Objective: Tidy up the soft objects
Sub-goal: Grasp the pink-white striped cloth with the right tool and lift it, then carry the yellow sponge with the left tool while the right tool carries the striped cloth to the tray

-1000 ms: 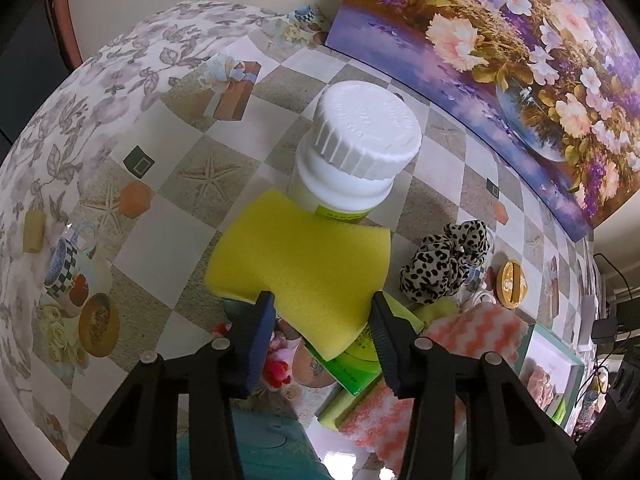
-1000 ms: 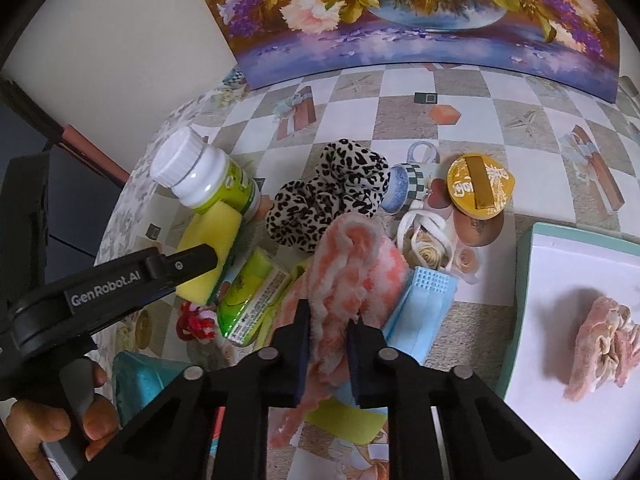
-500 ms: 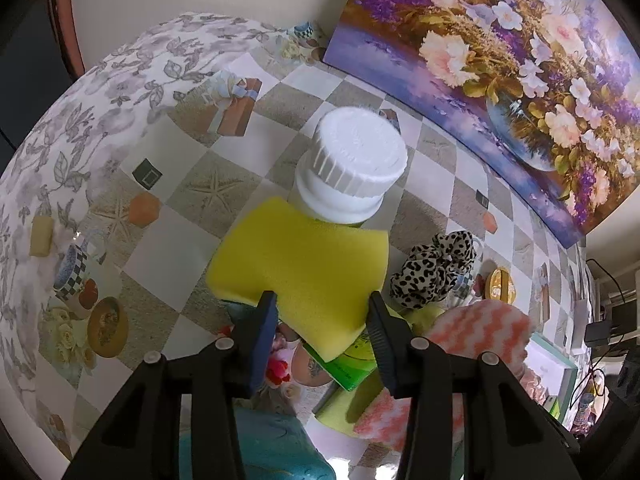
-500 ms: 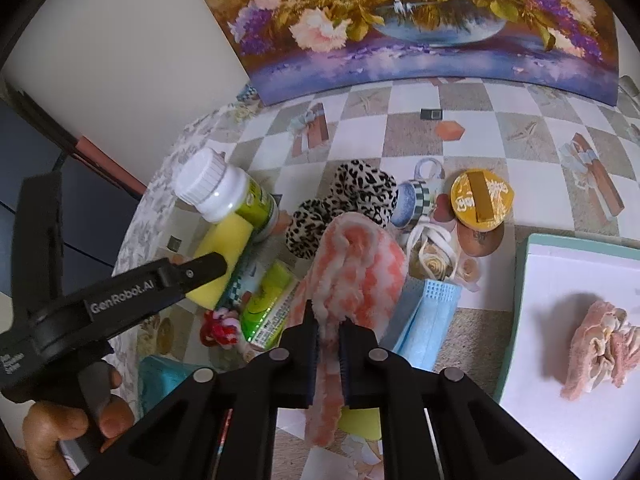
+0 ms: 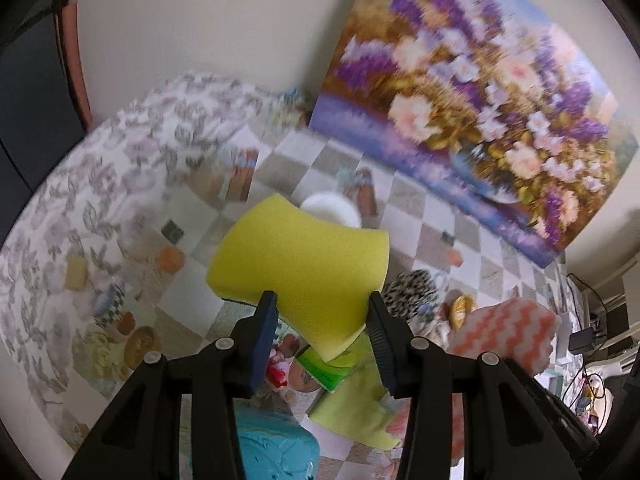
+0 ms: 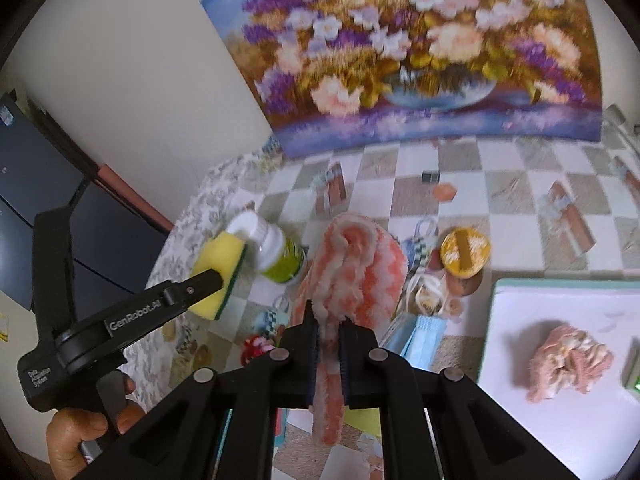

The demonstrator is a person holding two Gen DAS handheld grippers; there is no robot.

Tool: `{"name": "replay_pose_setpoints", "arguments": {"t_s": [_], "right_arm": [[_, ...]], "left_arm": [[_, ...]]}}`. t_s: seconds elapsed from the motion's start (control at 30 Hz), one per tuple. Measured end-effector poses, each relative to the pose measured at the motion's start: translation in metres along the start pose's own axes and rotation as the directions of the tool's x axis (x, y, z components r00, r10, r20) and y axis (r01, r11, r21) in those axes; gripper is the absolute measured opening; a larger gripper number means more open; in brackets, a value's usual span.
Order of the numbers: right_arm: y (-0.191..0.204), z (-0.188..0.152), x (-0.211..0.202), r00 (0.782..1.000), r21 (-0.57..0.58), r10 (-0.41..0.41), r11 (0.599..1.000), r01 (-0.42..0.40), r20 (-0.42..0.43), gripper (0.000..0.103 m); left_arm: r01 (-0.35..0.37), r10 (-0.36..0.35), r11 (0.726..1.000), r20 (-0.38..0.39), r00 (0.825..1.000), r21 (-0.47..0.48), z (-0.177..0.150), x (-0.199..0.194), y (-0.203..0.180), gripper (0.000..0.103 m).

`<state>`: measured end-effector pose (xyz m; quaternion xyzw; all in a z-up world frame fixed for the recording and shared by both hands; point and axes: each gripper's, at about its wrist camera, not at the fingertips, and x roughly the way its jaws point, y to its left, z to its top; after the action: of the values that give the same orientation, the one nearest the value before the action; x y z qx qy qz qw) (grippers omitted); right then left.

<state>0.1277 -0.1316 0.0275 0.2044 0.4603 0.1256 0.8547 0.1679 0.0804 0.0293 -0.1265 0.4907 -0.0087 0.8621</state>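
while both grippers hang above the table, its checkered cloth with printed starfish and cups fills most of each view, and a large flower painting leans at the wall behind it. on the right side of the table lies a white tray with a green rim, and one pale pink fluffy cloth rests on it.

the right gripper has its fingers pressed together on an orange and white zigzag cloth; the cloth stands up above the pads and a strip of it hangs down below them, clear of the table. the left gripper is clamped on a yellow sponge, one pad on each side edge, and the sponge is in the air, tilted, with a thin dark green layer on its underside. in the right wrist view a hand holds the handle of this left gripper.

under the sponge stands a bottle with a white cap and a green label. near it on the table are a leopard scrunchie, a blue face mask, a round yellow tin, a green packet, a yellow-green cloth and a small red toy, all close together. a turquoise thing lies at the near edge, too blurred to tell what it is.
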Motion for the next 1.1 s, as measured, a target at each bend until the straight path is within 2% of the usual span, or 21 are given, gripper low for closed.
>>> {"name": "replay_pose_setpoints", "arguments": {"t_s": [0.27,0.5,0.77,0.9,1.1], "right_arm": [[-0.015,0.012,-0.053,0.994,0.031,-0.057,0.998,0.055,0.095,0.009],[-0.051,0.017,-0.106,0.972,0.104,-0.164,0.983,0.148,0.167,0.009],[-0.1,0.011,-0.163,0.926,0.201,-0.316,0.94,0.276,0.207,0.009],[-0.126,0.004,-0.181,0.907,0.252,-0.377,0.911,0.327,0.185,0.009],[-0.153,-0.008,-0.193,0.883,0.281,-0.452,0.87,0.406,0.126,0.009]], "left_arm": [[0.031,-0.04,0.996,0.106,0.994,0.084,0.001,-0.048,-0.035,0.046],[0.055,-0.083,0.982,0.151,0.985,0.178,-0.011,-0.071,-0.078,0.046],[0.113,-0.148,0.952,0.105,0.983,0.285,-0.032,-0.073,-0.133,0.046],[0.127,-0.165,0.931,0.084,0.983,0.342,-0.046,-0.074,-0.159,0.046],[0.167,-0.19,0.894,0.014,0.982,0.416,-0.072,-0.064,-0.195,0.047]]}}
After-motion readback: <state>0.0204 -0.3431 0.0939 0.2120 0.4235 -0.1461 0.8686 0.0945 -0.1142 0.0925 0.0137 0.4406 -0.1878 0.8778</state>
